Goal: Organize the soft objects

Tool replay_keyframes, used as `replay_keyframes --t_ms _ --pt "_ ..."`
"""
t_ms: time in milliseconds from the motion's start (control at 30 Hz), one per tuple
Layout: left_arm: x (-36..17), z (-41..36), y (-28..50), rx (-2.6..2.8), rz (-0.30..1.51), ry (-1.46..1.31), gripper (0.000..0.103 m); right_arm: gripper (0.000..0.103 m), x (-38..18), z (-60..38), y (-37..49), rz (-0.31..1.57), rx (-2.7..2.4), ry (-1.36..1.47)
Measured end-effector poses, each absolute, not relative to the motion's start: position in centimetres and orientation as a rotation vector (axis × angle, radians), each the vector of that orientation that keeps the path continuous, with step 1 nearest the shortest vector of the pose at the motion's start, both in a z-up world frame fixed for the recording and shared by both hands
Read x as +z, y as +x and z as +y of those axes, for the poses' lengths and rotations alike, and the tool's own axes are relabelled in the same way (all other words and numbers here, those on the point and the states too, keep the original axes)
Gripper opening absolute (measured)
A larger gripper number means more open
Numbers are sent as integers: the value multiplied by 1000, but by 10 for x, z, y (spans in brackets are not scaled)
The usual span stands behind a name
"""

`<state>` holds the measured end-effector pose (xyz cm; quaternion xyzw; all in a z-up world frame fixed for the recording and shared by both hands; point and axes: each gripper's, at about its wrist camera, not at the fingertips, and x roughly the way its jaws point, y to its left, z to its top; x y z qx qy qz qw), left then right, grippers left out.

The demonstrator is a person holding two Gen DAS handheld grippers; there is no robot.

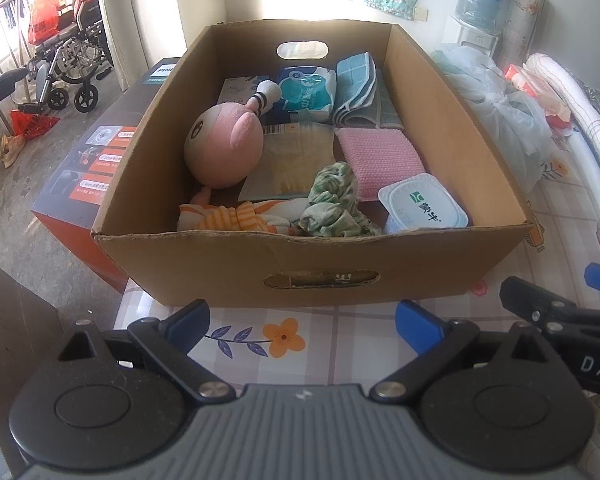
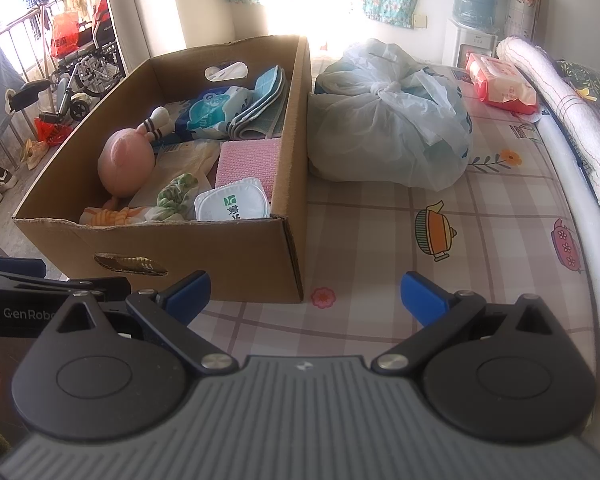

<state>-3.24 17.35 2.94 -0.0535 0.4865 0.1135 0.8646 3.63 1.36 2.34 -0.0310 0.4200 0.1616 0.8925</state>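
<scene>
- Judging from what lies in the cardboard box (image 1: 316,256), you look well along: the pink plush toy (image 1: 220,150), the folded blue towel (image 1: 356,88), the pink knitted cloth (image 1: 380,158), the crumpled green cloth (image 1: 332,204) and the orange striped cloth (image 1: 236,216) all sit inside it.
- Your left gripper (image 1: 302,322) hovers in front of the box's near wall, its blue fingers spread wide and holding nothing.
- Your right gripper (image 2: 306,294) sits over the patterned table cover (image 2: 380,240), just right of the box, fingers likewise spread and empty.
- What may remain, as a guess: the tied plastic bag (image 2: 388,120) and the red tissue pack (image 2: 500,80) lie outside the box, to its right.
- A white sealed tub (image 1: 422,204) and a blue-and-white packet (image 1: 308,90) share the box; whether you count them as soft is unclear.
- The near wall hides the box floor closest to you, and the bag's contents cannot be made out.
- Window glare washes out the far rim.
</scene>
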Motion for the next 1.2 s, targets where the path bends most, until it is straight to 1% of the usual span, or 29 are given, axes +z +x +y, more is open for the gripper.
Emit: replay_keyframes --t_ms 1200 --pt "29 176 -32 241 1025 -111 100 102 24 16 38 877 341 -71"
